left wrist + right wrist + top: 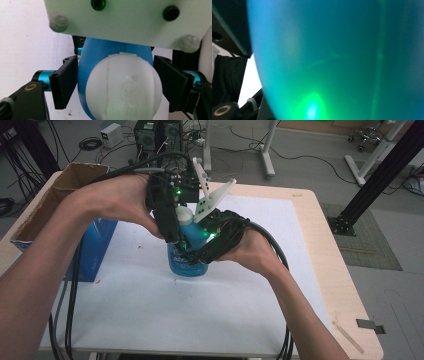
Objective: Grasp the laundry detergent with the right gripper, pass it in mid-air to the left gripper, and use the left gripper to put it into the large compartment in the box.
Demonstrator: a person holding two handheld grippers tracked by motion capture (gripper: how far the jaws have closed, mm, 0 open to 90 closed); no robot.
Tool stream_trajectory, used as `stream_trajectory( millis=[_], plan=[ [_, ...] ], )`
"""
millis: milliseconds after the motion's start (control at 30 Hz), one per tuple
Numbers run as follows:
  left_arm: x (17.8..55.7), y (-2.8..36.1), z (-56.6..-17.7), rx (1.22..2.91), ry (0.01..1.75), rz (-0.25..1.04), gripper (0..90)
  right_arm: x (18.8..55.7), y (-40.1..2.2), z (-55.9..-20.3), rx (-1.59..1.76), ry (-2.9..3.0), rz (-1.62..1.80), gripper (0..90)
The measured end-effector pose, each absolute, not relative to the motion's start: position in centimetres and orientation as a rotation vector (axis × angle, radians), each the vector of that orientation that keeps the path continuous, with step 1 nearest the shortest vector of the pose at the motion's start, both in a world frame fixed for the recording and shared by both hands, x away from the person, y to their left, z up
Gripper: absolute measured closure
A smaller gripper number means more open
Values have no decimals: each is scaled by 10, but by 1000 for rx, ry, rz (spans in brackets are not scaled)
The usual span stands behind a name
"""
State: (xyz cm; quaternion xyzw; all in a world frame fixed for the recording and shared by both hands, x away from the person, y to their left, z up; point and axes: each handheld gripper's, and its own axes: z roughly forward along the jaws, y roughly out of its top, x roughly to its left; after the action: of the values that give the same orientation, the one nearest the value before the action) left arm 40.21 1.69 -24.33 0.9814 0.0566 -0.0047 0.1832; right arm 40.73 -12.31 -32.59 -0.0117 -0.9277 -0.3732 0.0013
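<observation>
The blue bottle [187,262] stands mid-table with both grippers crowded round it: the left gripper [172,232] comes down over its white cap [125,87], the right gripper [210,245] presses in from the right side, so no way in is left from above or from the right. To the left a cardboard box [55,200] and a blue carton [95,250] wall off that edge. The white mat [165,310] lies open in front and, as far as the high view shows, behind on the right.

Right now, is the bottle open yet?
Not yet. Done: the right gripper holds the blue bottle steady on the table. In hand: the left gripper has its jaws on either side of the white cap. Left: gripping the cap and taking it off.
</observation>
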Motion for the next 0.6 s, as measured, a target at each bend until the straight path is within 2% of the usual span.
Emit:
stream_trajectory(
  millis=[600],
  plan=[
    [401,13,-243,2790,133,-12,324,406,-123,-327,-43,-2893,-1171,453]
  ],
)
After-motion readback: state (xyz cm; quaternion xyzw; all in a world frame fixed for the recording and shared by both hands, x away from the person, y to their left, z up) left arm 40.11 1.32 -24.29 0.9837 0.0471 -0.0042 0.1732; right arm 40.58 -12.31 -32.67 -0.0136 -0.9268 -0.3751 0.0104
